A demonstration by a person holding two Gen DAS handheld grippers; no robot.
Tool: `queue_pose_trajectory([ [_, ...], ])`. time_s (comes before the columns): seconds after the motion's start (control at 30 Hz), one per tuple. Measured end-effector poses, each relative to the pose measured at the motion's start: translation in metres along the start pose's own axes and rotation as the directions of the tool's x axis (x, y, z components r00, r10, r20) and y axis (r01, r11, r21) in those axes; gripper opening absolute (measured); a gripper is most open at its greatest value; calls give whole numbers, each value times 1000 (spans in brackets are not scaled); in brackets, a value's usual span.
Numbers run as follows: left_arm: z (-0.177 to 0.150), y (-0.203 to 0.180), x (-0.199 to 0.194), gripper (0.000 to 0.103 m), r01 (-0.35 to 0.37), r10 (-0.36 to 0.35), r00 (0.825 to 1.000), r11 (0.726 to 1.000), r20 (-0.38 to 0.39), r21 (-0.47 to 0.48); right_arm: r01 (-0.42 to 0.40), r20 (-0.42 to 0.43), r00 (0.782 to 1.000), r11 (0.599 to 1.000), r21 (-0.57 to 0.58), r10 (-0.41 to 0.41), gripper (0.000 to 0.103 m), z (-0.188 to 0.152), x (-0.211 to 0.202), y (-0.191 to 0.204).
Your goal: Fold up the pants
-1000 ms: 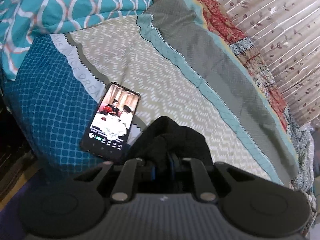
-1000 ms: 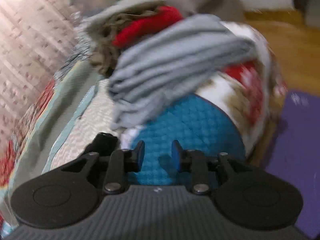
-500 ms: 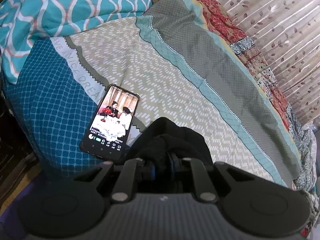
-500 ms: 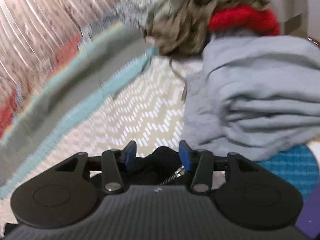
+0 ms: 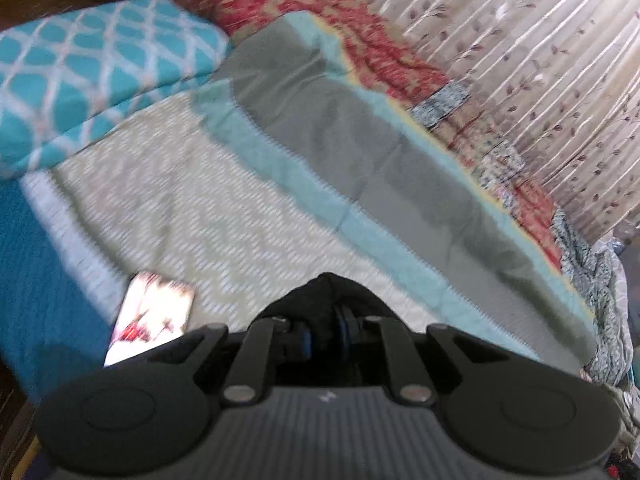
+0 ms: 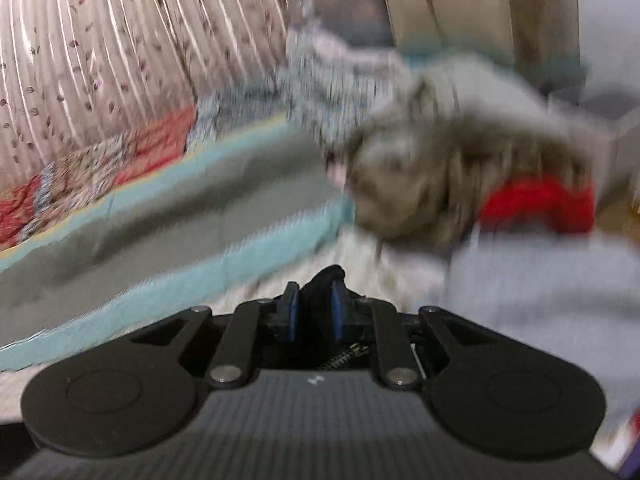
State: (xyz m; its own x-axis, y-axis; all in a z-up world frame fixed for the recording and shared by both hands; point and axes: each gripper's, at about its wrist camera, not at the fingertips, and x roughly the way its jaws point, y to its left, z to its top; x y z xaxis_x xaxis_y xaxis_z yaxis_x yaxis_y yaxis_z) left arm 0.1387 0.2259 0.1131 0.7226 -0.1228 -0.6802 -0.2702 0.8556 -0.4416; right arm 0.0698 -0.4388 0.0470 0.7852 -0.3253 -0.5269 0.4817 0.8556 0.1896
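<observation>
Two tools grip the black pants: the left tool pinches a bunch low at centre frame above the bed, and the right tool clamps another fold. A phone lies at lower left.

A bedroom — patterned bedspread, pillow (teal), curtain.

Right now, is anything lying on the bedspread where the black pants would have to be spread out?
Yes. Both grippers, left and right, grip the black pants. A phone lies on the bedspread beside them, and a clothes pile sits ahead on the right.
</observation>
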Motion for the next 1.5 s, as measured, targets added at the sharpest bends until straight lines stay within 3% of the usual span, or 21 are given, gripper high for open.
queue_pose_trajectory([
  [0.17,39,-55,73,12,-19,17,999,998,34,61,76,35,997,997,11,-76,20,32,66,15],
  [0.23,41,-78,116,30,-34,30,999,992,31,125,127,48,991,992,11,-127,30,32,98,25],
  [0.3,28,-97,151,34,-173,175,985,966,9,190,206,-15,978,978,-23,-206,47,19,127,34],
  [0.33,20,-100,160,34,-199,206,978,957,-13,212,215,-50,975,976,-23,-216,46,10,128,35],
  [0.43,-5,-91,155,35,-94,112,992,968,-62,232,105,-69,992,994,15,-104,45,-16,111,31],
  [0.6,-28,-44,105,46,-82,87,996,977,-17,194,-64,-102,992,991,115,76,46,-45,57,15],
  [0.7,-45,-6,80,47,-107,111,994,983,-23,148,-195,-101,972,969,151,211,47,-67,22,20],
  [0.77,-55,18,69,47,-118,123,991,986,-43,115,-309,-115,938,939,150,328,47,-83,2,36],
  [0.83,-67,39,58,47,-112,116,992,991,-58,70,-418,-160,886,900,127,434,47,-101,-17,56],
  [0.97,-86,67,45,47,-86,86,993,996,-79,6,-626,-327,723,777,65,609,49,-145,-55,115],
  [1.0,-89,71,45,47,-86,85,993,996,-86,0,-670,-386,678,742,23,625,49,-159,-66,135],
  [1.13,-101,82,44,47,-78,76,991,997,-108,-16,-805,-582,537,579,-134,611,52,-214,-99,215],
  [1.17,-103,82,44,47,-73,70,991,997,-110,-19,-820,-611,521,548,-165,595,53,-223,-102,231],
  [1.27,-104,80,45,47,-55,53,992,998,-110,-17,-830,-649,536,479,-287,539,59,-251,-105,273],
  [1.3,-105,78,45,47,-50,48,993,999,-111,-10,-824,-654,554,455,-339,515,58,-261,-105,286],
  [1.33,-106,76,44,47,-47,46,993,999,-113,-3,-805,-651,586,439,-399,483,57,-270,-104,297],
  [1.37,-107,75,45,47,-45,45,992,999,-116,5,-788,-644,611,428,-442,459,40,-274,-99,298],
  [1.4,-108,73,46,47,-41,42,992,999,-119,13,-769,-626,637,423,-479,450,11,-275,-95,303],
  [1.43,-109,71,48,47,-38,40,992,999,-122,19,-767,-620,638,445,-463,456,7,-268,-89,307],
  [1.5,-110,68,52,47,-34,36,991,999,-127,22,-765,-584,629,543,-347,514,7,-242,-77,304],
])
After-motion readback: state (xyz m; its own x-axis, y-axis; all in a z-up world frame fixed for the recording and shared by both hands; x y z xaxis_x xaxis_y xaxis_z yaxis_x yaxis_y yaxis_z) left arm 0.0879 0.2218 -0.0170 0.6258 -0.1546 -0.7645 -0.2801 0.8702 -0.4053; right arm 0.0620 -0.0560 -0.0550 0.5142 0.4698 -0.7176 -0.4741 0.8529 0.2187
